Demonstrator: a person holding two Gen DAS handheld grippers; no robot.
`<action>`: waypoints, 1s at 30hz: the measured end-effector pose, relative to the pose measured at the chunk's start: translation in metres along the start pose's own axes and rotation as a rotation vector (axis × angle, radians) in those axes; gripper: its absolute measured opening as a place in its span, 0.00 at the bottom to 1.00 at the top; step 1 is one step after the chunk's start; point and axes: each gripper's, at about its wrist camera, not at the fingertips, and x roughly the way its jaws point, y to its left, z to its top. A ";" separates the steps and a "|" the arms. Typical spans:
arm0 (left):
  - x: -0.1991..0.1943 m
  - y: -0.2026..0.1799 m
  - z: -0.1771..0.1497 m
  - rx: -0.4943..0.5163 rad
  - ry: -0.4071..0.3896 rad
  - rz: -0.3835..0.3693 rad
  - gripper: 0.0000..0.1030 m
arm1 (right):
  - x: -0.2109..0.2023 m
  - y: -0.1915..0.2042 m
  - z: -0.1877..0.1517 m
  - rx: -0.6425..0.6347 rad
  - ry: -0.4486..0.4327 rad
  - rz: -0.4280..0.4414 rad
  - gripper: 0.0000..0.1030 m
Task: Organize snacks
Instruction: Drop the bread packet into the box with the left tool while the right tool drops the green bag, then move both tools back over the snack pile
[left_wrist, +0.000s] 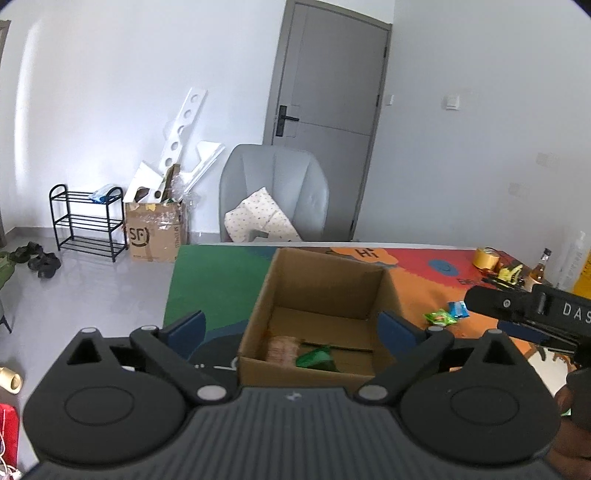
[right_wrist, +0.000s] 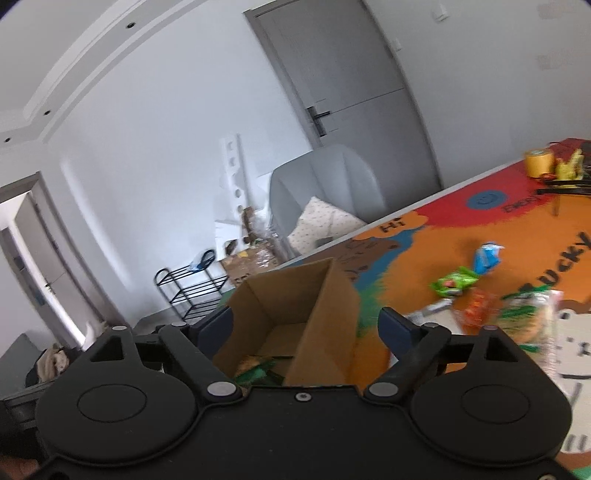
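An open cardboard box (left_wrist: 321, 291) stands on the colourful mat; it also shows in the right wrist view (right_wrist: 317, 314). Inside lie a green snack packet (left_wrist: 314, 357) and a pinkish packet (left_wrist: 282, 349). My left gripper (left_wrist: 291, 325) is open and empty, held just before the box's near wall. My right gripper (right_wrist: 306, 325) is open and empty over the box's near corner; its body shows at the right in the left wrist view (left_wrist: 532, 314). Loose on the mat right of the box lie a green packet (right_wrist: 452, 282), a blue packet (right_wrist: 487, 256), an orange packet (right_wrist: 476, 310) and a large clear bag (right_wrist: 528, 325).
A yellow tape roll (right_wrist: 539, 162), a yellow toy (right_wrist: 569, 166) and a bottle (left_wrist: 541, 266) stand at the mat's far right. A grey chair (left_wrist: 273, 192) with a cushion is behind the table. A shoe rack (left_wrist: 86, 221) and an SF carton (left_wrist: 155, 232) stand on the floor at left.
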 end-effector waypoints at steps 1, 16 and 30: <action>-0.002 -0.002 0.000 -0.006 0.006 -0.011 0.97 | -0.005 0.000 0.000 -0.009 -0.009 -0.028 0.85; -0.019 -0.033 -0.012 -0.028 0.013 -0.141 0.97 | -0.074 -0.042 -0.003 -0.017 -0.049 -0.240 1.00; -0.009 -0.088 -0.047 0.031 0.065 -0.257 0.95 | -0.088 -0.090 -0.026 0.038 -0.018 -0.334 0.96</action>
